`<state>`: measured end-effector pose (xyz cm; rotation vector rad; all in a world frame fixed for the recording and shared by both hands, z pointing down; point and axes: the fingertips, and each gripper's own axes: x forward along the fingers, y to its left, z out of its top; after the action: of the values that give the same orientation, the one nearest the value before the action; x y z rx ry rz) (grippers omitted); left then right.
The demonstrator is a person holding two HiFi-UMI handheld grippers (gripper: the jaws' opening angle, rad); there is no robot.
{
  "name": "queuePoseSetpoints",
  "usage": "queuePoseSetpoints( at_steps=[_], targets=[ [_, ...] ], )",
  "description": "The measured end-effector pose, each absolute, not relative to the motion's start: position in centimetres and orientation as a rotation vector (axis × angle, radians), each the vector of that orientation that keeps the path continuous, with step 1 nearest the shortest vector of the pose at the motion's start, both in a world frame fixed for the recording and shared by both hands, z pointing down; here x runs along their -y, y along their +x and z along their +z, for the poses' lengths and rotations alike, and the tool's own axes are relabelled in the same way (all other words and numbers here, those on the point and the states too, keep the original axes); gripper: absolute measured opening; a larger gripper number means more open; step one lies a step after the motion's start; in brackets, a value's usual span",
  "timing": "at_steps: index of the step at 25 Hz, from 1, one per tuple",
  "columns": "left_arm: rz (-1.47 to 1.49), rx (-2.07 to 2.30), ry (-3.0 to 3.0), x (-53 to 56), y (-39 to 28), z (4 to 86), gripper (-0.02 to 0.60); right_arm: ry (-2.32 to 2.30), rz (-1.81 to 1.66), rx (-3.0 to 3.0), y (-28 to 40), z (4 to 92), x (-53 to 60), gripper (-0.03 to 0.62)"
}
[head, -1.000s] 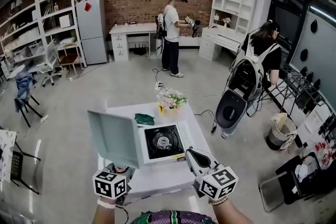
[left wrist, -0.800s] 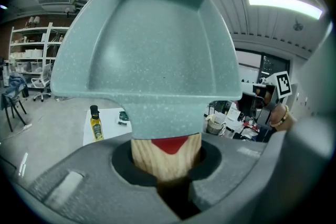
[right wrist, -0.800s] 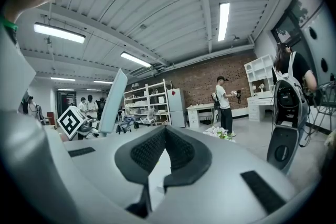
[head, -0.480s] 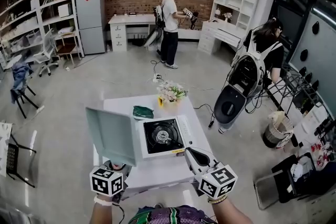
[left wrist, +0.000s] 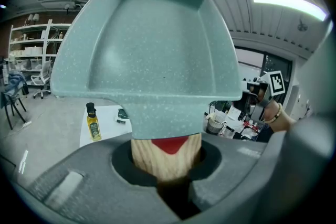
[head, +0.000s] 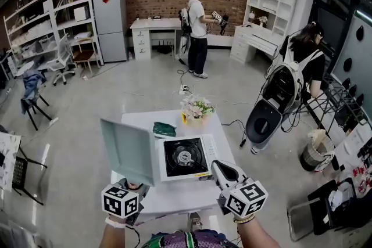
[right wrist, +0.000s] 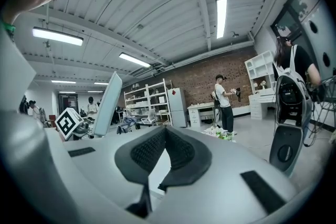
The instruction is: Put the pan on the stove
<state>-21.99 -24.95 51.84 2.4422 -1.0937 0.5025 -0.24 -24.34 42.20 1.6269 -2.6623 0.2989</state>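
**A:** Where is the pan [head: 131,151]?

**B:** It is held up on edge to the left of the stove [head: 185,157], above the left side of the white desk [head: 174,197]. In the head view its right rim overlaps the stove's left edge. Whether the two actually touch is hard to tell from that angle.

**A:** What has hold of it?

**B:** The left tool [head: 132,186]. The left gripper view shows its jaws pinching the pan's wooden handle [left wrist: 165,157]. The handle has a red mark where it meets the body, and the square grey-green pan spreads wide above it.

**A:** And the right tool [head: 218,167]?

**B:** It is just off the stove's front right corner, over the near part of the desk. Its ribbed pads [right wrist: 148,151] are pressed together at the tips, with nothing between them.

**A:** Anything else on the desk?

**B:** A dark green item [head: 164,129] lies behind the stove, and a bunch of flowers [head: 196,107] stands at the far edge. The left gripper view also shows a bottle of yellow oil [left wrist: 93,122] upright on a white surface beyond the pan.

**A:** Further out?

**B:** A standing person [head: 197,29] is near the brick wall, and a person with a backpack [head: 302,64] is at the right.
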Motion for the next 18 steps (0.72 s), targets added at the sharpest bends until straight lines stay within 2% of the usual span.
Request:
queuePoseSetpoints(
  at_steps=[5,18],
  targets=[
    [0.460,1.070,2.405,25.6,-20.4,51.6,0.095,1.586,0.272,2.722,0.6,41.1,26.5,0.000],
    [0.582,0.984,2.359,28.8,-17.6,54.5,0.095,1.560,0.289,2.725,4.5,42.5,30.1,0.000]
  ],
)
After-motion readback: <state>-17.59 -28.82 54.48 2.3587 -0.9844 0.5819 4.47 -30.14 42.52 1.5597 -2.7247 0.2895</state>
